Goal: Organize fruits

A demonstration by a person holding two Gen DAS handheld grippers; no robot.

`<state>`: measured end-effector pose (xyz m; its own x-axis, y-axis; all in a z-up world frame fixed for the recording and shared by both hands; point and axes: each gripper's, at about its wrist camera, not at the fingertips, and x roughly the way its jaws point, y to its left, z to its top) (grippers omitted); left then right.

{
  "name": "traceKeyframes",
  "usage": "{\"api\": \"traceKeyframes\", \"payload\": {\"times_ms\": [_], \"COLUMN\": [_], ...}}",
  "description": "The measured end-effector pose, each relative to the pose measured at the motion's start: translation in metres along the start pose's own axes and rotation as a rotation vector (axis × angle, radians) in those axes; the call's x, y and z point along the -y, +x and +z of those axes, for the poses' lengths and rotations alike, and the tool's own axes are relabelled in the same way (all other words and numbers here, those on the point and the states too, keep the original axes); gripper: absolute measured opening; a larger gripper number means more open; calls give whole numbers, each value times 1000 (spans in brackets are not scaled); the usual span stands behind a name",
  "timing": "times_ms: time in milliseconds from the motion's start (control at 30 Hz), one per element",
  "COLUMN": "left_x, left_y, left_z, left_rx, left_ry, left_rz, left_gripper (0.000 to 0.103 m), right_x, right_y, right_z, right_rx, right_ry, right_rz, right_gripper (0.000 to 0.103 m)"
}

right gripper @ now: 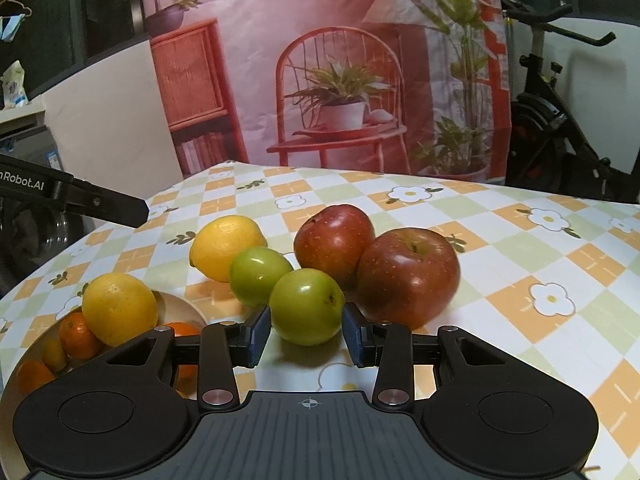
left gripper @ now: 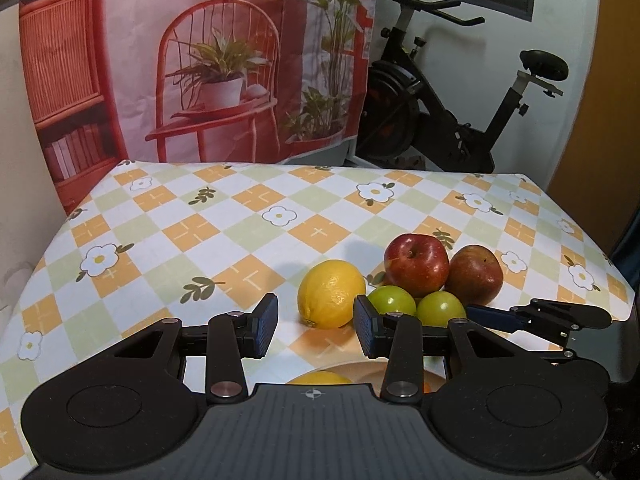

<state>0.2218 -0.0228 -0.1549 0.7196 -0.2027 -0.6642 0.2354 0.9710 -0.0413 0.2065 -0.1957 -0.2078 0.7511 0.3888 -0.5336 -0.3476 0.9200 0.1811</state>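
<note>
The right tongs [right gripper: 306, 334] stand parted with the nearer green fruit [right gripper: 306, 306] directly ahead, just past their tips; the blue pads flank its near side without pressing on it, so nothing is gripped. Behind it sit a second green fruit [right gripper: 260, 276], two red apples [right gripper: 408, 274] and a lemon [right gripper: 226, 246], all on the worktop [right gripper: 540, 264]. To the tongs' left, a plate [right gripper: 180, 308] holds another lemon and oranges. The left tongs [left gripper: 316, 326] are likewise parted and empty, with the loose lemon [left gripper: 330, 294] just ahead, slightly right of centre. The green fruit is roundish, so no axis matters; the right hand seems nearer to it.
</note>
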Motion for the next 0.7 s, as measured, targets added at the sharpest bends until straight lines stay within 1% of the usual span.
{"api": "traceKeyframes", "payload": {"times_ms": [67, 133, 333, 400, 700], "left_x": [0, 0, 1, 2, 17], "left_y": [3, 7, 12, 13, 20], "left_z": [0, 0, 1, 1, 4], "left_rx": [-6, -15, -28, -33, -51], "left_ry": [-2, -3, 1, 3, 48], "left_rz": [-5, -12, -32, -37, -81], "left_gripper": [44, 44, 44, 44, 43], "right_x": [-1, -2, -3, -3, 3], "right_y": [4, 6, 13, 13, 0], "right_z": [2, 3, 5, 5, -1], "right_rx": [-4, -7, -12, -12, 10], "right_ry": [-4, -4, -6, -7, 34], "right_rz": [1, -2, -22, -30, -11], "right_gripper": [44, 45, 45, 43, 42]}}
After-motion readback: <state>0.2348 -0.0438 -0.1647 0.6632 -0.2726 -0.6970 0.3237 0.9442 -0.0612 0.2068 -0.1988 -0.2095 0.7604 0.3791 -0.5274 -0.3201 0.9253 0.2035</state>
